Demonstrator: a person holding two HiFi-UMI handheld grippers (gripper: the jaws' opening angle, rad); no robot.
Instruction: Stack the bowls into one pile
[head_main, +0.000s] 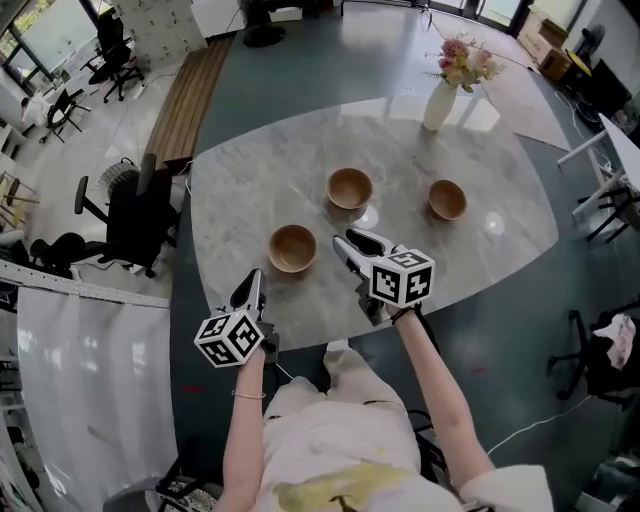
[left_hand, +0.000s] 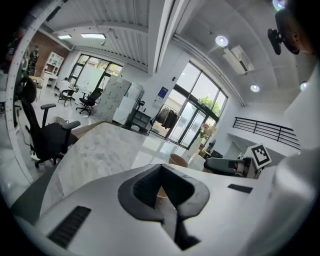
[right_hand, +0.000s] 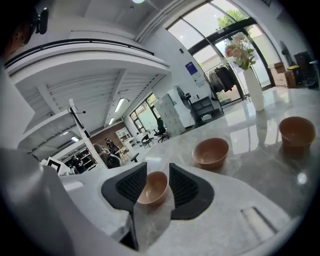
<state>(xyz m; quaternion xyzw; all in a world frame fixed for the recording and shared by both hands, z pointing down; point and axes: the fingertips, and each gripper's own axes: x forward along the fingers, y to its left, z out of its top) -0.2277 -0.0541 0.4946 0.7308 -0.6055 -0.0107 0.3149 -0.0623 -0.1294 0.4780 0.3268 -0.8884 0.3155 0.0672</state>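
Nearest the head camera are the person's left forearm (head_main: 243, 425) and right forearm (head_main: 440, 375), each carrying one tool at the near edge of the marble counter (head_main: 250, 180). That makes two tools, each with one marker cube.

The left tool (head_main: 250, 282) sits at the counter's near-left edge and points toward the closest bowl. Its jaws are pressed together at the tips and pinch nothing. In its own view, only a sliver of tan shows through the gap behind the tips.

The right tool (head_main: 346, 238) hangs over the counter just right of that same bowl, angled toward it. Its jaws are spread and empty. Its own view frames the bowl in the gap, farther off and clear of both pads.

Three wooden bowls stand on the counter, none stacked and none touching.
- **Near:** the near bowl (head_main: 292, 248) lies between the two tools.
- **Middle:** the middle bowl (head_main: 350, 188) sits farther back, near the counter's centre.
- **Right:** the right bowl (head_main: 447, 199) lies well apart, to the right.

All three are upright with their mouths facing straight up. They are round, so none shows a long axis.

One white vase (head_main: 440, 104) holding flowers (head_main: 462, 62) stands upright near the far edge, beyond the right bowl. One black office chair (head_main: 135, 215) stands on the floor beside the counter's left side, with one wooden bench (head_main: 185, 100) farther back.
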